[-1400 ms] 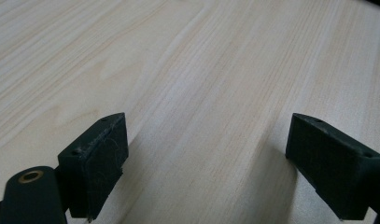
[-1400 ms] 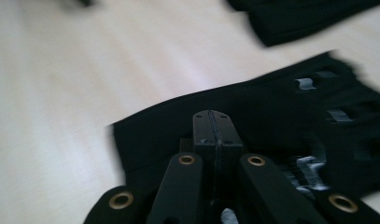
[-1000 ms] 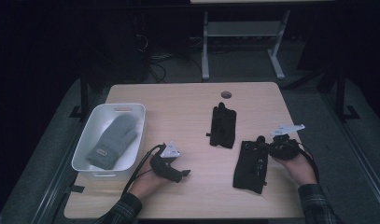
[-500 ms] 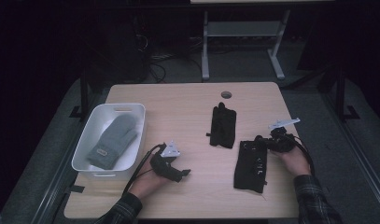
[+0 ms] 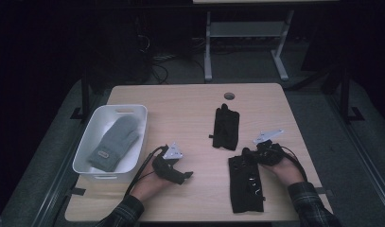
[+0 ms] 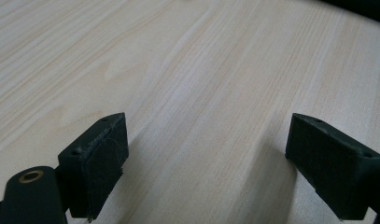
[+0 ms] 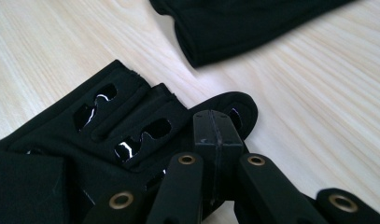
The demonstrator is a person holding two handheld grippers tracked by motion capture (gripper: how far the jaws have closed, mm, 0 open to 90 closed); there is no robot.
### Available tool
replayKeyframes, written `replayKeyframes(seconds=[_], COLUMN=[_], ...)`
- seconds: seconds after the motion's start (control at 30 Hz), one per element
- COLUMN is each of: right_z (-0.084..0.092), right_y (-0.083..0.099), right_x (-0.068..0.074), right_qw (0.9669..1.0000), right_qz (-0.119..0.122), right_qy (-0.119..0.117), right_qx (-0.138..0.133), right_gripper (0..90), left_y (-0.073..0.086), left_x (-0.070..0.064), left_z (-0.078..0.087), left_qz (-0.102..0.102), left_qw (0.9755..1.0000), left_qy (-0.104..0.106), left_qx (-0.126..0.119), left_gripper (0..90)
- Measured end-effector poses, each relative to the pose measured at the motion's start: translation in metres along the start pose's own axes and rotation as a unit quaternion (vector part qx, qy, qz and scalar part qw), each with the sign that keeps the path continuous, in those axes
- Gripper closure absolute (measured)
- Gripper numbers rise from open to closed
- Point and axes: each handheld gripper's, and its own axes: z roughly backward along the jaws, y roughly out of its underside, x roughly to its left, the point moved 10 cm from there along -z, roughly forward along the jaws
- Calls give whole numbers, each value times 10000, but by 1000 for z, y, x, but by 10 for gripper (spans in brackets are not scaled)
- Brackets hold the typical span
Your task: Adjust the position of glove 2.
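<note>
At near right of bench (image 5: 190, 118), black glove (image 7: 85, 149) lies flat; my right hand-held gripper (image 7: 219, 128) shut, empty, over its fingers. Soft, light, floppy: pinch cuff edge. Left hand-held gripper (image 6: 215, 154) wide open, empty.

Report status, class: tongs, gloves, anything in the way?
Left tongs open, idle on table. Right tongs shut over near black cut-out fabric glove, grip unclear. Second black glove close by.

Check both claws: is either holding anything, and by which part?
Right claw is shut on the black fabric glove with cut-out slots, pinching a fingertip edge. Left claw is open over bare table, holding nothing.
</note>
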Motion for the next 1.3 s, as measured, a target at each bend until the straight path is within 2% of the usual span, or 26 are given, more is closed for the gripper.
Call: replayKeyframes(seconds=[0.17, 0.23, 0.27, 0.37, 0.47, 0.53, 0.6, 0.63, 0.77, 0.8, 0.83, 0.93, 0.97, 1.0, 1.03, 1.1, 1.3], right_z=[0, 2, 4, 12, 23, 29, 33, 34, 39, 41, 41, 38, 39, 38, 38, 37, 36], right_y=[0, -1, -2, 1, 10, 20, 33, 42, 57, 59, 61, 66, 67, 66, 66, 65, 65], right_x=[0, -1, -1, -10, -22, -32, -36, -38, -45, -47, -49, -52, -53, -54, -54, -54, -53], right_qw=[10000, 9998, 9995, 9991, 9970, 9951, 9938, 9933, 9920, 9909, 9908, 9904, 9904, 9903, 9904, 9907, 9910], right_qz=[-69, -94, -170, -220, -439, -609, -785, -820, -830, -826, -833, -921, -909, -902, -885, -874, -881], right_qy=[-57, -104, -142, 103, 300, 448, 487, 588, 725, 812, 815, 792, 811, 808, 793, 777, 755], right_qx=[-21, -122, -209, -349, -561, -640, -615, -556, -613, -684, -690, -664, -658, -675, -705, -693, -673], right_gripper=[897, 775, 755, 625, 484, 388, 301, 282, 212, 206, 205, 197, 196, 189, 177, 153, 140], left_y=[1, 1, 0, 1, 0, 0, 0, 0, -4, -7, -12, -27, -31, -37, -41, -51, -82], left_x=[0, 1, 0, 0, 1, 0, 1, 3, 4, 4, 4, 7, 8, 8, 10, 13, 22], left_z=[0, 0, 0, 0, 0, 0, 1, 2, 5, 6, 6, 4, 3, 1, -1, -8, -36], left_qz=[-34, -38, -35, -32, -52, 20, 77, 78, 30, 17, 0, 137, 127, 165, 122, 111, 71], left_qw=[10000, 10000, 10000, 10000, 10000, 10000, 10000, 9999, 9998, 9999, 9999, 9999, 9999, 9997, 9998, 9996, 9993], left_qy=[1, 1, 1, 2, -7, -8, -55, -87, -100, -91, -85, 50, 87, 118, 133, 232, 321], left_qx=[29, 30, 27, 28, 27, 13, 12, 78, 188, 141, 98, -24, -49, -126, -127, -68, -167], left_gripper=[121, 122, 121, 122, 123, 127, 137, 153, 337, 411, 468, 674, 771, 831, 893, 894, 893])
